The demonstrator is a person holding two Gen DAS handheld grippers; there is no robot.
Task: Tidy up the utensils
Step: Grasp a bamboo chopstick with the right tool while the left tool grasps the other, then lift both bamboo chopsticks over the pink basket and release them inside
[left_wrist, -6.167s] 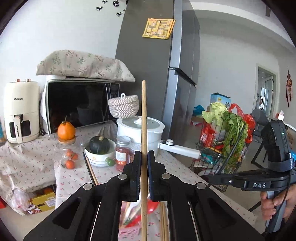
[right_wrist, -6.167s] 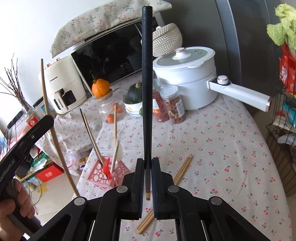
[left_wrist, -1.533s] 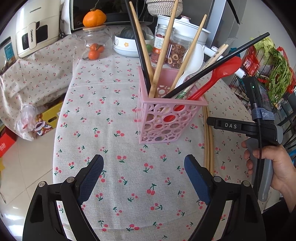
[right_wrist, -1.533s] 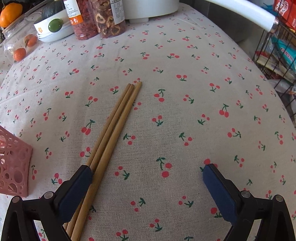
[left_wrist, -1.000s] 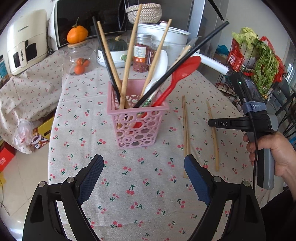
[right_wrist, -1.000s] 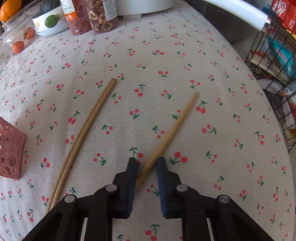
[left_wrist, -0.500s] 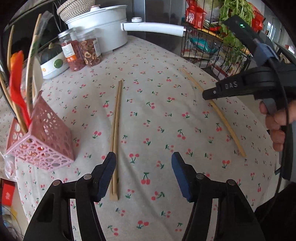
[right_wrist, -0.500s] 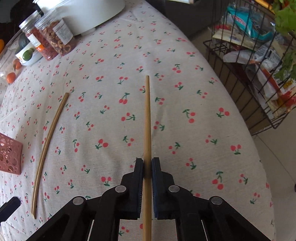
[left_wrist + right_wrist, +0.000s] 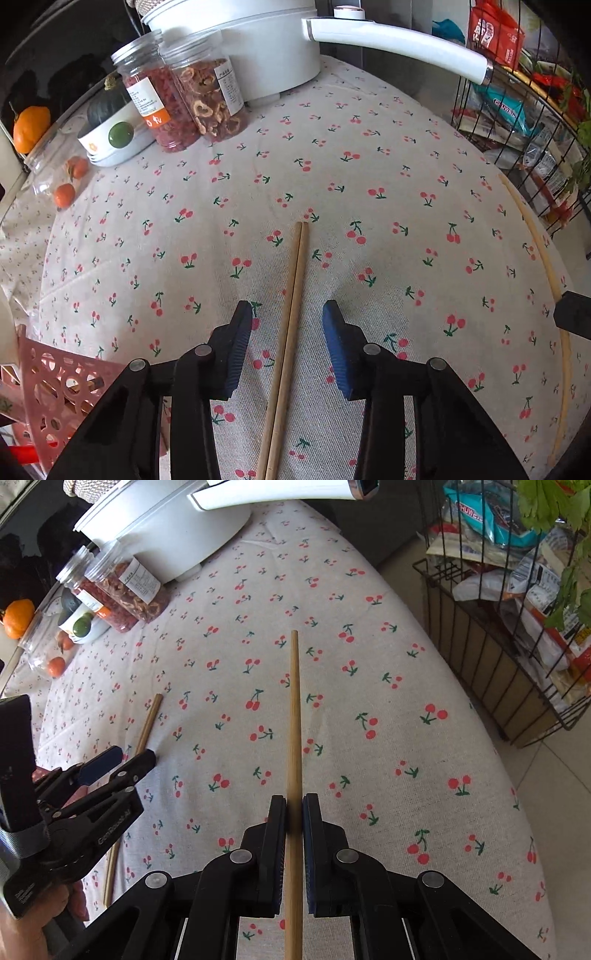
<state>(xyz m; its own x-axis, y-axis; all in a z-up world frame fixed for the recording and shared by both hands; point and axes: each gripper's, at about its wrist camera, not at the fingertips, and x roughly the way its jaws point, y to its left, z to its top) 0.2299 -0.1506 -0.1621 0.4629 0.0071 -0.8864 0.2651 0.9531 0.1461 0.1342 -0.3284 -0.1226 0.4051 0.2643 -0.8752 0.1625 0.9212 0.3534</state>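
Table (image 9: 369,155) covered with a cherry-print cloth. At its far end: a white pot (image 9: 258,48) with a long handle, two clear jars (image 9: 192,103) of dried goods touching each other, and a white bowl (image 9: 110,144) holding a dark squash. A wire basket (image 9: 517,635) of packaged goods stands beside the table.

I see a table under a cherry-print cloth (image 9: 369,686). Pale tiled floor (image 9: 561,775) on the right. A wire basket (image 9: 491,657) of packets stands beside the table. Dark cabinet face (image 9: 388,14) behind. Bright, even daylight.
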